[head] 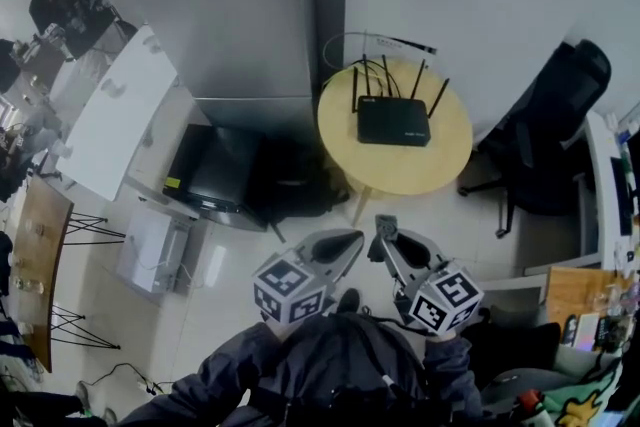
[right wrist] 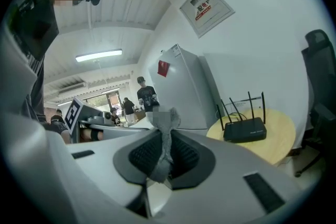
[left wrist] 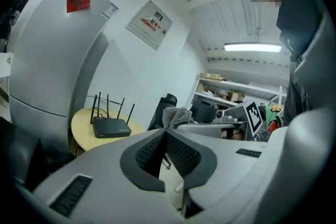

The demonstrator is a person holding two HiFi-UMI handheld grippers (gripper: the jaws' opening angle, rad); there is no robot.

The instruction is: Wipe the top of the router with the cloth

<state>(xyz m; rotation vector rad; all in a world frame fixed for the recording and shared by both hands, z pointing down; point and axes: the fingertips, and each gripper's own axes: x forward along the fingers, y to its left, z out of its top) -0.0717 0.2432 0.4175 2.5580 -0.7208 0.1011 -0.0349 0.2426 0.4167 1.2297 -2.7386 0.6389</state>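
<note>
The left gripper [left wrist: 165, 131] is held low in front of the person, its jaws pressed together with nothing between them. Just beside it, the right gripper [right wrist: 163, 131] is clamped on a grey cloth [right wrist: 164, 139], which is pinched between the ribbed pads, with a bunched end standing up past the tips. Both grippers are kept over a strip of pale floor [head: 440, 225], well apart from the round yellow table [head: 440, 170].

The black router [head: 393, 120] is set flat on the table, toward the far side, so a bare band of tabletop is left along the near rim and to either side (the widest part is seen at the front). Its antennas are raised upright along its far edge, and a thin cable is looped behind them against the white wall.

The table is hemmed in on its left by a tall grey fridge [head: 240, 5] and on its right by a black office chair [head: 560, 115], standing just beside the rim.
</note>
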